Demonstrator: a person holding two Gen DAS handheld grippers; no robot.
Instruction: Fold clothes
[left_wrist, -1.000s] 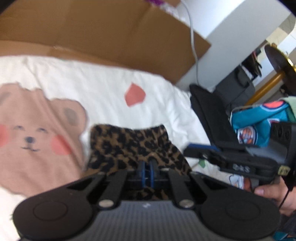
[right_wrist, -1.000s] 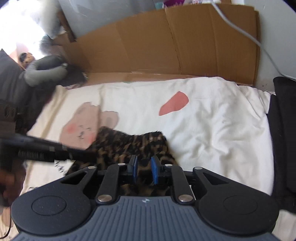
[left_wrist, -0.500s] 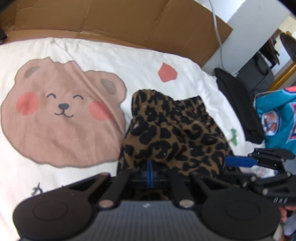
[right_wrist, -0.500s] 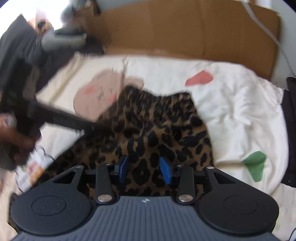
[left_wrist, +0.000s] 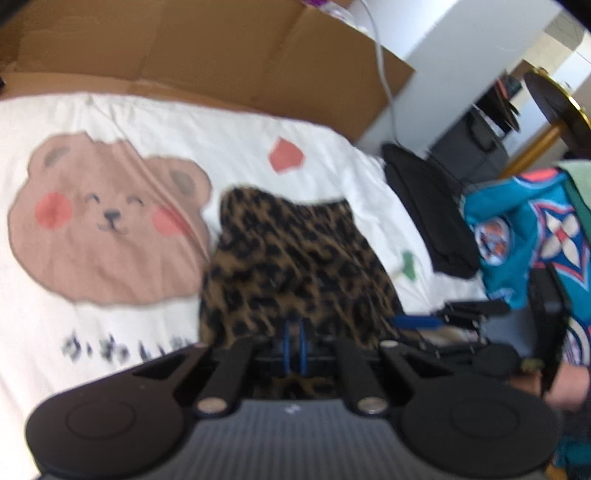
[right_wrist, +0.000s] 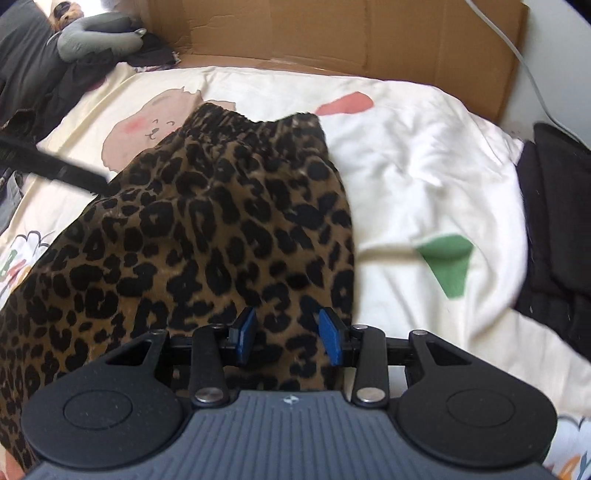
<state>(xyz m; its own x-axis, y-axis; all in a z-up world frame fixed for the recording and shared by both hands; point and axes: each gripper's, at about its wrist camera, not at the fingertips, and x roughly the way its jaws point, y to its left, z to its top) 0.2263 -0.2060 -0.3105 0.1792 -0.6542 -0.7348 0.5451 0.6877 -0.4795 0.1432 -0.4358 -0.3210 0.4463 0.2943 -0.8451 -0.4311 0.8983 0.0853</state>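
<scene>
— Where's the skirt (right_wrist: 207, 221) now?

— Spread over the middle and lower left of the right-hand camera's frame, lying on the white bedsheet (right_wrist: 417, 155), its gathered waistband toward the top, just under the bear print (right_wrist: 147, 122). A second ago it was a small bunched patch low in the frame; now it fills far more of it, and the green patch (right_wrist: 448, 266) has come into view at the right.

— And the claws?

— The right gripper (right_wrist: 288, 334) has its blue pads apart, wider than a second ago, with leopard cloth showing between them but neither pad pressing on it. The left gripper (left_wrist: 294, 345) has its pads drawn together on the near edge of the skirt (left_wrist: 291, 258) (same as before, as far as the blur lets me judge).

— Anything else shifted?

— In the left camera's frame the bear (left_wrist: 107, 229) sits in the left half, fuller than a second ago, and the right gripper (left_wrist: 417, 320) pokes in at lower right, beside the teal garment (left_wrist: 517, 236). The cardboard (right_wrist: 332, 33) runs along the top.
</scene>
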